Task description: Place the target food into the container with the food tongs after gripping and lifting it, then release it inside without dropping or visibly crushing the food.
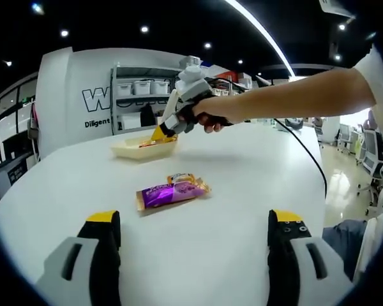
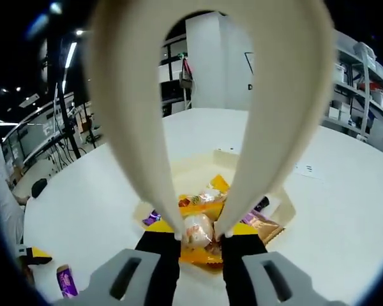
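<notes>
White surface (image 1: 242, 185) under both my hands. Tray (image 1: 143, 148) sits at far side; my right gripper (image 1: 172, 121) is over it, jaws pressed on the cream tongs (image 2: 204, 95), & tong tips pinch a small round wrapped snack (image 2: 198, 229) just above the tray's other packets. Left gripper (image 1: 195, 239) hangs idle, jaws spread wide, w/ a purple packet (image 1: 172, 191) lying on the surface ahead of it. Snack looks light, soft, wrapper slick, so prob. crushable: hold across its middle, gentle squeeze, ease tongs apart low.

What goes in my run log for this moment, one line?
right gripper: tongs holding snack over container | left gripper: open | purple packet: on table
</notes>
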`<state>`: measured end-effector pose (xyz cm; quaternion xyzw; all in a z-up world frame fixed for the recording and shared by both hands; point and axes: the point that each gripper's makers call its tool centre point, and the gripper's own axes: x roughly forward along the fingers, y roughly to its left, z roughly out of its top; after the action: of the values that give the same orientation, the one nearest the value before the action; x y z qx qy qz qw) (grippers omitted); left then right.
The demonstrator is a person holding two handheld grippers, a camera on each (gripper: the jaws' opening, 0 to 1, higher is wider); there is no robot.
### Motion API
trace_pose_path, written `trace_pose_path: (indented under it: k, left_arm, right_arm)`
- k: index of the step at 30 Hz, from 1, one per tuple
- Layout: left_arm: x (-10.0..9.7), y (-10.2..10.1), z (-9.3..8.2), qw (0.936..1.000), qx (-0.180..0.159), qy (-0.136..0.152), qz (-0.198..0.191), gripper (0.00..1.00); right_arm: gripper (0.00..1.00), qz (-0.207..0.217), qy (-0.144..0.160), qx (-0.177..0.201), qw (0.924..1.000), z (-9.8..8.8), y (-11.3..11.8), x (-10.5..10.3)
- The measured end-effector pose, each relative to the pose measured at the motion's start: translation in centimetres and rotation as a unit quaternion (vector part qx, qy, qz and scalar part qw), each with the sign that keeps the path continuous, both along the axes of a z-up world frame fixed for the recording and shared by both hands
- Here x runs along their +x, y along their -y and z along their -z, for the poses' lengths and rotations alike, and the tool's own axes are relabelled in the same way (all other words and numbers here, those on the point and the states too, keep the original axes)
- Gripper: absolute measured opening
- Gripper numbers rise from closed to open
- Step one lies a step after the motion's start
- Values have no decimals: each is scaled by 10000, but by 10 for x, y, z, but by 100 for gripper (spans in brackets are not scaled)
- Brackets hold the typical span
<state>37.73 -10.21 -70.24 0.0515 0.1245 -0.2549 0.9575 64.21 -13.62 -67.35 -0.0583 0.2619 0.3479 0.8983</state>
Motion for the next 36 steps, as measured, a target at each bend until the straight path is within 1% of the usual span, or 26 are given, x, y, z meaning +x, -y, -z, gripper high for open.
trace_pose_path:
  k: [6,9,12,18,24,29,30,33,36]
  left_arm:
    - [0,0,1,10000,2,-6,4,94]
    - [0,0,0,10000,0,-9,7,94]
    - [0,0,1,10000,7,-12,18,94]
    - [0,0,1,10000,14,-9,21,94]
    - [1,-1,1,10000,18,-11,18,94]
    - [1,-1,1,10000,24,-12,37,94]
    - [1,0,1,10000,27,-14,37,94]
    - [1,-1,2,10000,17,-6,32,94]
    - [1,-1,2,10000,21,-7,32,94]
  right_arm:
    - [19,9,11,-18,10000,3,2,0]
    - [19,67,-64,81,9999,5,3,2]
    - [19,72,-85,96,9999,5,3,1]
    - [20,87,-72,73,9999,7,3,2]
    - [20,58,44,-117,9999,12,1,7]
    - [20,65,29,-82,9999,12,1,4]
    - [20,74,19,-68,9999,12,1,8]
    - [21,82,22,-57,9999,12,0,10]
    - [21,74,50,-68,9999,13,-1,9]
